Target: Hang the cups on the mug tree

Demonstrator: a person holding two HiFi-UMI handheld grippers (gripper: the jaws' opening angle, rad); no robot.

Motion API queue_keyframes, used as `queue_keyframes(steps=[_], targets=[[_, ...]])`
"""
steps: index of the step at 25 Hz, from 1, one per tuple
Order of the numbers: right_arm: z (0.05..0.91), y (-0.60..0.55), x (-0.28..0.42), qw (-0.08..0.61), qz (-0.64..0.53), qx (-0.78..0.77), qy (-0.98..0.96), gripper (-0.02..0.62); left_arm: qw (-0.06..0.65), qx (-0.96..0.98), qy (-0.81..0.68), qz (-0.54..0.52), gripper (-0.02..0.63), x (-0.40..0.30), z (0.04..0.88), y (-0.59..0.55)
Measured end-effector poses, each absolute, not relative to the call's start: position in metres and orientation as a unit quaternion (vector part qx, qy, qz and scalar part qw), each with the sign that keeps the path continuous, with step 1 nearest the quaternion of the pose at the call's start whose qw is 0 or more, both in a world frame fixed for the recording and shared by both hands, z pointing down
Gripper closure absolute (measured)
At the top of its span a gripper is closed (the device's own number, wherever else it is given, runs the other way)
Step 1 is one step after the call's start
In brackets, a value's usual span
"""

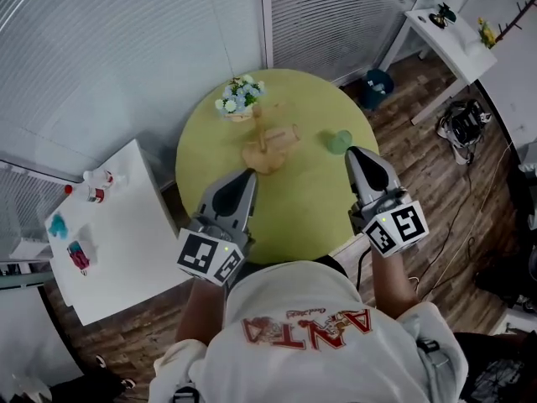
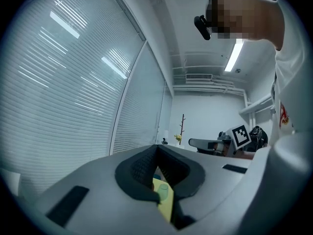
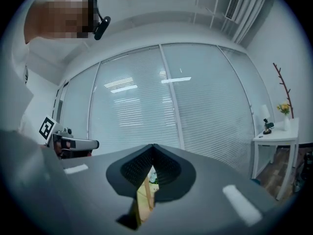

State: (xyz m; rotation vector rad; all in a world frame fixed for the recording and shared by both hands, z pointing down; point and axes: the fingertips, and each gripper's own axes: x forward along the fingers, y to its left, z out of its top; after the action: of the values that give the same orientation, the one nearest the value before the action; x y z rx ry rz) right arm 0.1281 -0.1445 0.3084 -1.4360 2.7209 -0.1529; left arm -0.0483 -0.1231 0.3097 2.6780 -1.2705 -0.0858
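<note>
A wooden mug tree (image 1: 268, 148) stands near the middle of the round yellow-green table (image 1: 310, 217). A green cup (image 1: 340, 142) sits to its right, just beyond the tip of my right gripper (image 1: 356, 153), which is shut with nothing in it. My left gripper (image 1: 247, 176) hovers over the table's near left, pointing toward the tree's base, also shut and empty. In the left gripper view the jaws (image 2: 157, 147) meet, and the green cup (image 2: 164, 192) shows through the gap below them. In the right gripper view the closed jaws (image 3: 153, 146) frame the tree's pole (image 3: 145, 192).
A pot of white and blue flowers (image 1: 239, 99) stands at the table's far side behind the tree. A white side table (image 1: 117, 242) with small toys is at the left. A white desk (image 1: 449, 36), a dark bin (image 1: 377, 86) and floor cables (image 1: 461, 124) lie to the right.
</note>
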Motion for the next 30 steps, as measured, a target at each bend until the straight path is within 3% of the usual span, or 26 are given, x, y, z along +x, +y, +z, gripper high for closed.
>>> queue_keyframes(steps=[18,28,30], targets=[[0.307,-0.151,0.119,0.030,-0.058,-0.442,0.895,0.593,0.088,0.891,-0.444,-0.039,0.597,-0.057,0.305,-0.120],[0.351,-0.190,0.174,0.000,-0.099,-0.505,0.858,0.591,0.103,0.891,-0.441,-0.022,0.598,-0.044,0.321,-0.129],[0.372,-0.202,0.183,-0.021,-0.115,-0.510,0.852,0.567,0.108,0.891,-0.441,-0.017,0.598,-0.040,0.326,-0.132]])
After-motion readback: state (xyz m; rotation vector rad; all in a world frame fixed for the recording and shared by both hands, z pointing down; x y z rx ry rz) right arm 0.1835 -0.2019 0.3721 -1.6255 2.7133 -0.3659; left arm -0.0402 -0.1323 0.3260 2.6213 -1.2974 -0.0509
